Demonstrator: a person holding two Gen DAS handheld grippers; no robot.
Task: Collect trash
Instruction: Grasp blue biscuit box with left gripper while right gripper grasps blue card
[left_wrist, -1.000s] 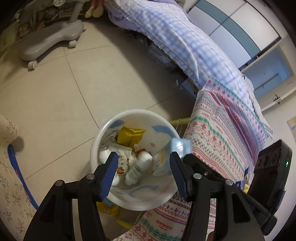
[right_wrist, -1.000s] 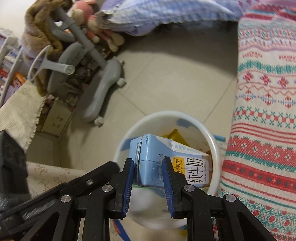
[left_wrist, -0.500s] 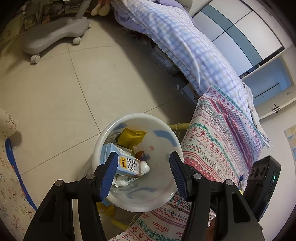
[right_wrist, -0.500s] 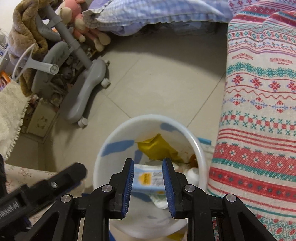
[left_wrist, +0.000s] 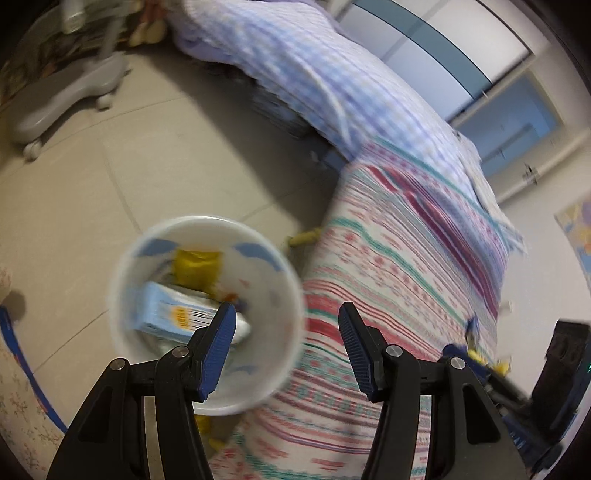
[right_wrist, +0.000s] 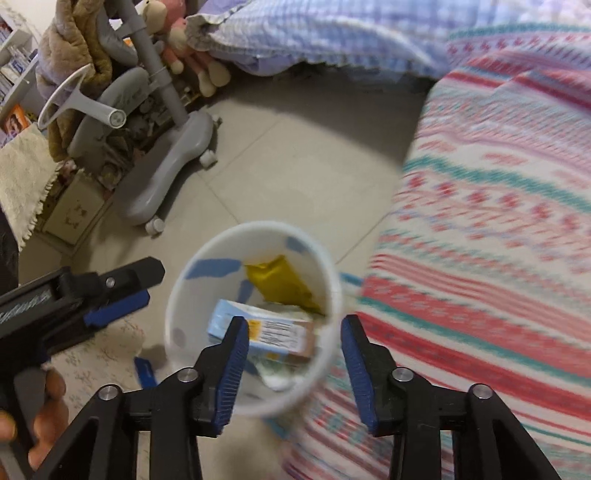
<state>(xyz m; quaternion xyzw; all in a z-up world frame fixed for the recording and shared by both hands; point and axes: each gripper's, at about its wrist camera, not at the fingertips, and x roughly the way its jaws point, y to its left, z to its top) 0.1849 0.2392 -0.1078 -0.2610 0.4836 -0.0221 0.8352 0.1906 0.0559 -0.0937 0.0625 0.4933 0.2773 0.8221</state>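
Observation:
A white waste bin (left_wrist: 273, 354) (right_wrist: 177, 314) with blue marks stands on the tiled floor beside the bed. Inside it lie a light blue milk carton (left_wrist: 166, 314) (right_wrist: 277, 328), a yellow wrapper (left_wrist: 197, 267) (right_wrist: 280, 284) and other white packaging. My left gripper (left_wrist: 286, 317) hangs above the bin's right rim, open and holding nothing. My right gripper (right_wrist: 291, 332) hovers over the bin with its jaws opening and nothing between the pads; the carton lies below in the bin. The left gripper (right_wrist: 122, 291) also shows at the left of the right wrist view, held by a hand.
A bed with a striped patterned cover (left_wrist: 406, 277) (right_wrist: 498, 240) and a checked blue quilt (left_wrist: 314, 74) borders the bin's right side. A grey wheeled chair base (left_wrist: 66, 92) (right_wrist: 166, 177) stands farther off, with plush toys (right_wrist: 192, 62) behind it. A floral cloth (left_wrist: 14, 387) lies at the left.
The right gripper let go of the milk carton, which dropped into the bin, and its jaws then spread wider. Both grippers drew back and to the right of the bin.

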